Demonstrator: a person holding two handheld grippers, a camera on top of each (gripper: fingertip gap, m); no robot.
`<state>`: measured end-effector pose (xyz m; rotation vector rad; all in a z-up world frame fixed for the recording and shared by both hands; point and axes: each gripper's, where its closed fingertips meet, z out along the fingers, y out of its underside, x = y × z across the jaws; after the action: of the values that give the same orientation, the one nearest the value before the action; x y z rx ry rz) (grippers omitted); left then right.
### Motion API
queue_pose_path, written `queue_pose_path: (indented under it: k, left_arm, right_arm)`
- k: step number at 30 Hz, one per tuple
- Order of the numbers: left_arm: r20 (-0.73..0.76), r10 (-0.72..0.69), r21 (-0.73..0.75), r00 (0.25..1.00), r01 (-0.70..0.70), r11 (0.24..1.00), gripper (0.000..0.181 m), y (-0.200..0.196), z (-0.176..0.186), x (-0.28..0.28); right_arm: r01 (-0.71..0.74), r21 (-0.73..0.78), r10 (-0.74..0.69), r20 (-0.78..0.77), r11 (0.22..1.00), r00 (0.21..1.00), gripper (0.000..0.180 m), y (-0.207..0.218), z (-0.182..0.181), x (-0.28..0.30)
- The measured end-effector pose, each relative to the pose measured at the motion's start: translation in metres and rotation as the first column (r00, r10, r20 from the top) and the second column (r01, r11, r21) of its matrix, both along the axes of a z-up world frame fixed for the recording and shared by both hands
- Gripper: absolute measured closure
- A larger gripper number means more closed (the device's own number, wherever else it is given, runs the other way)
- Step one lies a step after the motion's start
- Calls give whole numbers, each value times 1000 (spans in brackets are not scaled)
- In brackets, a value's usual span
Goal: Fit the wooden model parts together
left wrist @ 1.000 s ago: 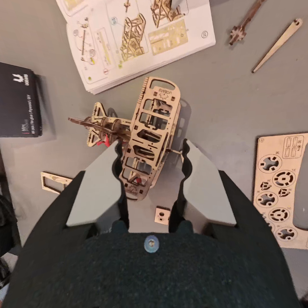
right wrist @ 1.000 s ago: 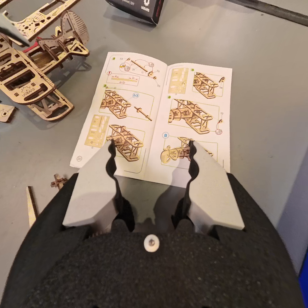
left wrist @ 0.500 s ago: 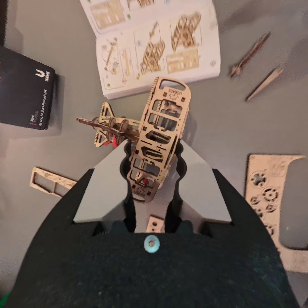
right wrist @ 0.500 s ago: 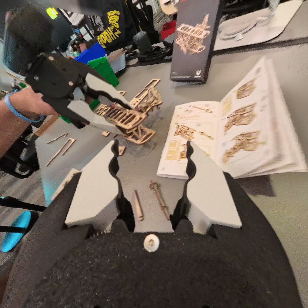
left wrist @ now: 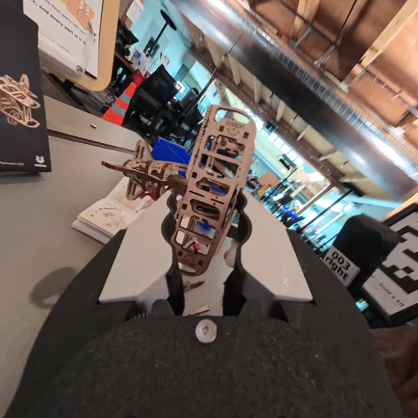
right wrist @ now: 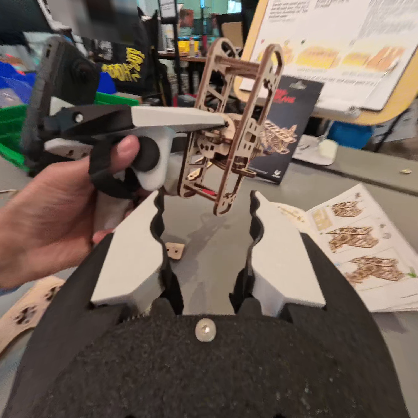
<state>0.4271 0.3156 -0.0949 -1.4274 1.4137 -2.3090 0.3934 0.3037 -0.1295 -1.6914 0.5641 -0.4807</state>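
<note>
The left hand-held gripper point(left wrist: 204, 222) is pressed onto the wooden biplane model point(left wrist: 212, 187): its two fingers pinch the wings from both sides, and the model is in the air above the grey surface point(left wrist: 45, 226). In the right wrist view the same left hand-held gripper point(right wrist: 222, 125) comes in from the left side, nearly level, and a person's hand point(right wrist: 52, 208) is wrapped around its handle with one finger at the trigger. The wings of the model point(right wrist: 230, 131) stand almost upright there, with the lower wing tips hanging just in front of the right fingertips.

The right hand-held gripper point(right wrist: 205, 199) is spread wide and holds nothing; it does not touch the model.

One second ago the left hand-held gripper was still wide around the model, which rested low over the surface, and its camera looked straight down. Now it is closed on the wings, the model is lifted, and its camera looks across the room toward the ceiling. The right hand-held gripper was then over the open instruction booklet point(right wrist: 352, 244); now it points at the lifted model, and the booklet lies to its right on the surface. A small wooden piece point(right wrist: 174, 250) lies on the surface between the right fingers.
</note>
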Motion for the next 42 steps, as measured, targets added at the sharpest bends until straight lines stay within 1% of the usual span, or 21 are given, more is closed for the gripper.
queue_pose_path:
  k: [2, 4, 6, 9, 12, 14, 15, 19, 22, 24, 27, 29, 30, 32, 33, 35, 37, 39, 42]
  left_arm:
    - [-6, -11, -65, 1000, 10, 998, 130, -1, 3, -1]
    - [-6, 0, -82, 1000, -1, 997, 130, -2, 5, -2]
    - [-4, -23, -155, 1000, 23, 988, 130, -2, 10, -6]
    - [-14, -23, -252, 1000, 19, 967, 129, 1, 12, -8]
    - [-24, -13, -373, 1000, 3, 928, 130, 5, 15, -9]
    - [-16, -17, -399, 1000, 9, 917, 129, 4, 17, -11]
    - [-7, -16, -402, 1000, 12, 916, 130, 3, 20, -13]
    - [32, -20, -401, 999, 31, 916, 129, -1, 28, -18]
    - [81, -56, -349, 995, 81, 934, 129, -4, 33, -26]
    - [101, -86, -268, 991, 110, 957, 127, -7, 32, -33]
    - [100, -115, -84, 988, 124, 989, 115, -5, 24, -41]
    - [84, -130, 141, 988, 118, 983, 102, 0, 11, -47]
    - [81, -128, 263, 988, 102, 959, 97, 6, 6, -48]
    - [104, -147, 455, 984, 85, 887, 90, 15, 5, -49]
    - [96, -185, 531, 978, 107, 840, 83, 16, 6, -50]
    - [47, -296, 627, 954, 203, 752, 69, 12, 11, -54]
    - [-52, -429, 677, 902, 347, 649, 71, 7, 7, -64]
    - [-131, -501, 715, 855, 432, 550, 71, 3, 0, -70]
    - [-225, -601, 732, 767, 540, 416, 91, -8, -11, -87]
  right_arm:
    - [46, -35, -43, 87, 998, 995, 112, 1, 5, 4]
    - [68, -71, -57, 142, 995, 988, 122, -3, 10, 5]
    - [51, -89, -34, 186, 995, 982, 120, -3, 16, 2]
    - [52, -173, -1, 282, 984, 960, 106, 2, 19, 1]
    - [86, -251, 11, 363, 964, 932, 106, 7, 20, 0]
    - [148, -293, -5, 437, 944, 900, 109, 7, 21, 2]
    - [176, -310, -11, 468, 934, 883, 115, 6, 21, 4]
    - [195, -303, -11, 517, 933, 856, 121, 4, 27, 1]
    - [190, -319, 24, 564, 929, 825, 121, 0, 32, -3]
    - [190, -332, 48, 594, 924, 803, 122, -7, 33, -3]
    - [149, -354, 109, 615, 923, 781, 124, -19, 32, -3]
    - [87, -406, 205, 620, 910, 758, 124, -24, 27, -7]
    - [54, -444, 263, 620, 895, 739, 124, -26, 23, -10]
    - [-36, -522, 405, 615, 852, 677, 124, -27, 13, -22]
    - [-66, -559, 465, 612, 826, 639, 124, -27, 8, -28]
    - [-60, -609, 525, 625, 791, 578, 124, -29, 5, -34]
    - [-61, -646, 570, 622, 761, 536, 124, -29, 2, -39]
    - [-82, -663, 604, 616, 744, 506, 124, -27, 0, -49]
    - [-85, -701, 652, 602, 708, 461, 124, -22, -10, -62]
